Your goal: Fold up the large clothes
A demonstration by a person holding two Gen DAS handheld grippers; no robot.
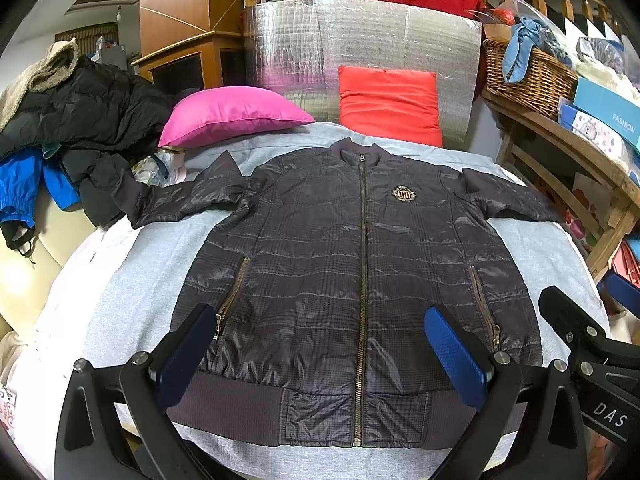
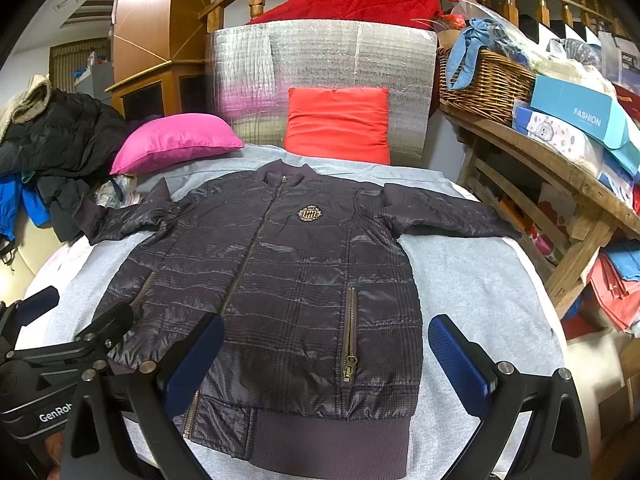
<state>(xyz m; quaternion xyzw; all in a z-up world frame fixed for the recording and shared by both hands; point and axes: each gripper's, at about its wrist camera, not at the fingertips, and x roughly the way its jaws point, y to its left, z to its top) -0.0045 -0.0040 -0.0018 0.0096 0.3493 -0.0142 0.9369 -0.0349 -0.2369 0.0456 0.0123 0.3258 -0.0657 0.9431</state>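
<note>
Both grippers, left gripper [image 1: 320, 356] and right gripper [image 2: 328, 360], hold fingers spread wide, gripping nothing. Dark quilted jacket [image 1: 360, 260] lies flat, zipped, beyond the fingertips, hem nearest, on grey sheet [image 1: 132, 280].

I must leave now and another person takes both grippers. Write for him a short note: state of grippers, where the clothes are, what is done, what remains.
Left gripper: open, empty, above the hem.
Right gripper: open, empty, above the hem's right part.
Jacket: flat, front up, zipped, on the grey sheet; both sleeves spread sideways.
Done: jacket laid out. No fold made.
Left: fold sleeves in, then the body.
More clothes wait piled at the left.
</note>
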